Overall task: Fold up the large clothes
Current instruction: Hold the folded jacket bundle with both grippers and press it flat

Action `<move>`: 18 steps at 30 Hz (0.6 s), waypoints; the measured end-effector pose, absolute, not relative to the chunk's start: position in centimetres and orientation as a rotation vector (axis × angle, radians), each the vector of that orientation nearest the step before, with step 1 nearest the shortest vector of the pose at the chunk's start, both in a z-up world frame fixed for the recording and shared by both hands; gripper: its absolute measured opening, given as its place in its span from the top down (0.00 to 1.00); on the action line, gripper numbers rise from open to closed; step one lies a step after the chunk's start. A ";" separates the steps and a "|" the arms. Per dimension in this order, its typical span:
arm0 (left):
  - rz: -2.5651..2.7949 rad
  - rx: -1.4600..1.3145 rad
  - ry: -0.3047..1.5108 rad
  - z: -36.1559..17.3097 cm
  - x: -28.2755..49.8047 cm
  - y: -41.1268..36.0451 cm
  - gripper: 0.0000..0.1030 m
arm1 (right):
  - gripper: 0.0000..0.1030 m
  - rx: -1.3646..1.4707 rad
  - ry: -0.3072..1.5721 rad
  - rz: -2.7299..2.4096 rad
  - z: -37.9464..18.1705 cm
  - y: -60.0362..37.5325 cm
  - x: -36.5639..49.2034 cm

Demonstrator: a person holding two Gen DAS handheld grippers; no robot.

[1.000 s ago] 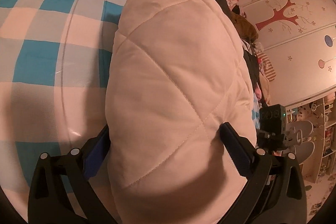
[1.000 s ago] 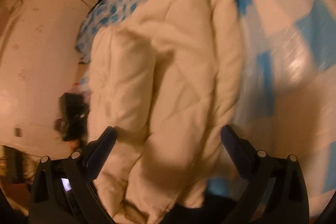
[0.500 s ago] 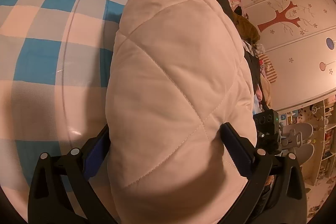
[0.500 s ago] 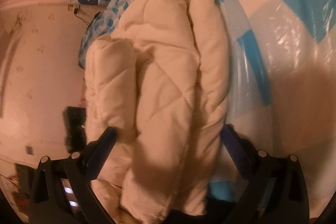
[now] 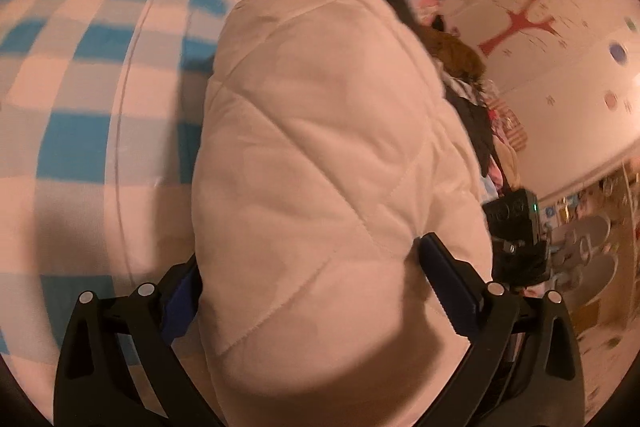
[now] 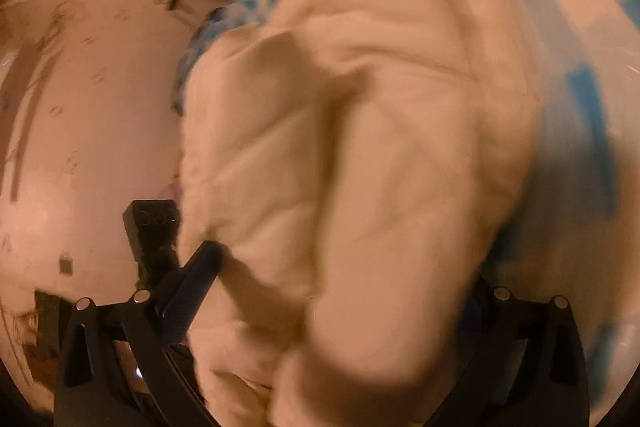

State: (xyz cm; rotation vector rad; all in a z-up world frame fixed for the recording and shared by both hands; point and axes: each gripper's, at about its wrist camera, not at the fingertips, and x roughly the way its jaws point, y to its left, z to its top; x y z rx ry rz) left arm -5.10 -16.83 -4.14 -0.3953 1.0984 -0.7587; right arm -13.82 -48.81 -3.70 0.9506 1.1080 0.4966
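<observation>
Since half a second ago both views have smeared with motion, and in the right wrist view the garment has bunched and swung across, hiding the right finger that showed before.

Going left to right in the left wrist view: a blue-and-white checked cover [image 5: 80,75] under clear plastic lies at the left, then the cream quilted jacket [image 5: 320,163] fills the middle, bulging between the spread fingers [image 5: 448,279] of the left gripper [image 5: 316,291], which press its sides at the widest part; the jacket rests on the cover. Right of it sits a dark clothes pile [image 5: 472,107], the other gripper's black camera block [image 5: 516,219], and a wall with a red tree decal [image 5: 520,23].

In the right wrist view a pale wall [image 6: 80,107] is at the left, then the left finger [image 6: 196,283] of the right gripper [image 6: 336,291] pushes into the jacket [image 6: 360,147]. Its right finger is buried under cloth, the wide-set pair embracing the folded bundle. Checked cover [image 6: 592,107] shows at the far right.
</observation>
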 end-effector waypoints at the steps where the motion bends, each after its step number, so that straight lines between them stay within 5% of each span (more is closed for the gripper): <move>1: -0.758 -0.361 1.055 -3.1 -5.7 -17.0 0.11 | 0.05 0.929 1.101 0.504 -3.3 -48.2 -13.6; 10: -0.655 -0.229 0.852 4.4 -7.6 -13.1 0.13 | 0.05 0.892 0.982 0.681 0.6 -42.4 -9.2; 18: -0.477 -0.288 1.013 -3.0 -4.3 -8.5 0.12 | 0.05 0.749 1.176 0.564 -5.6 -38.3 -4.1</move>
